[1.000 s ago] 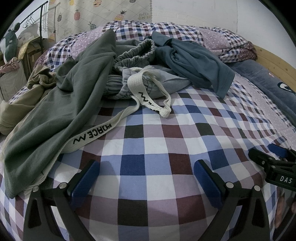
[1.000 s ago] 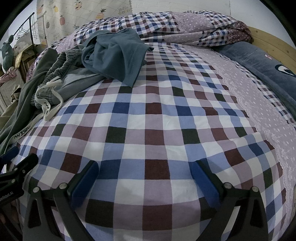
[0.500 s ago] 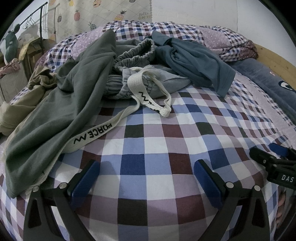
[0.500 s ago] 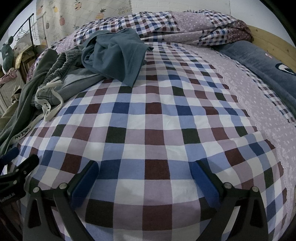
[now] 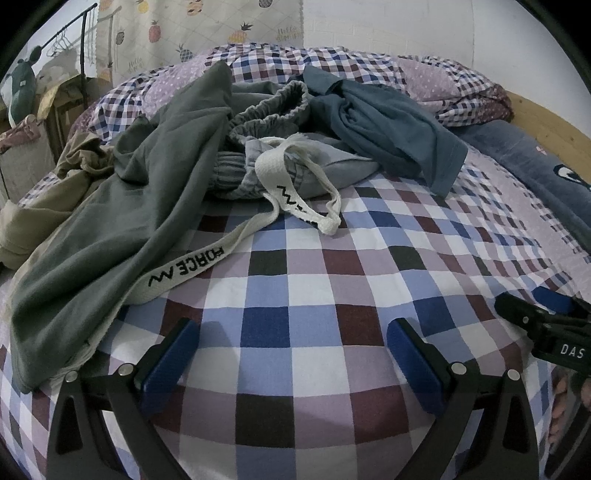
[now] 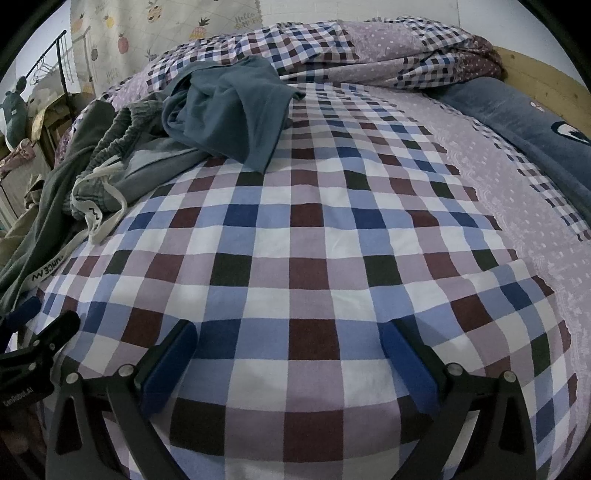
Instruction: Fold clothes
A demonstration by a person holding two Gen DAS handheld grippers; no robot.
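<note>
Your left gripper (image 5: 291,350) was held low over the checked bed sheet (image 5: 295,280), and its jaws were released, wide apart, with nothing between the blue pads (image 5: 168,362). Your right gripper (image 6: 290,354) was in the same condition: jaws spread, empty, above a bare part of the sheet. Each gripper appeared at the edge of the other camera, so they were side by side and a little apart.

The clothes were in a loose pile on the far left part of the bed, not folded. A dark green garment (image 5: 110,221) lay spread toward you, and its lower edge came close to the left pad of your left gripper without touching it. Behind it were grey pants with an elastic waistband (image 5: 269,110), crumpled. Their white drawstring (image 5: 295,199) ran out on the sheet, and the printed word "FORCE" was readable on it. A teal blue shirt (image 5: 388,125) lay bunched on the right side of the pile, partly over the grey pants. A khaki piece of clothing (image 5: 55,192) lay at the left edge of the bed.

Behind the pile a checked quilt (image 6: 369,48) was heaped along the wall. A dark blue pillow (image 6: 517,114) lay on the right, beside the wooden bed frame (image 6: 546,74). A curtain with fruit print (image 5: 184,33) hung behind.
</note>
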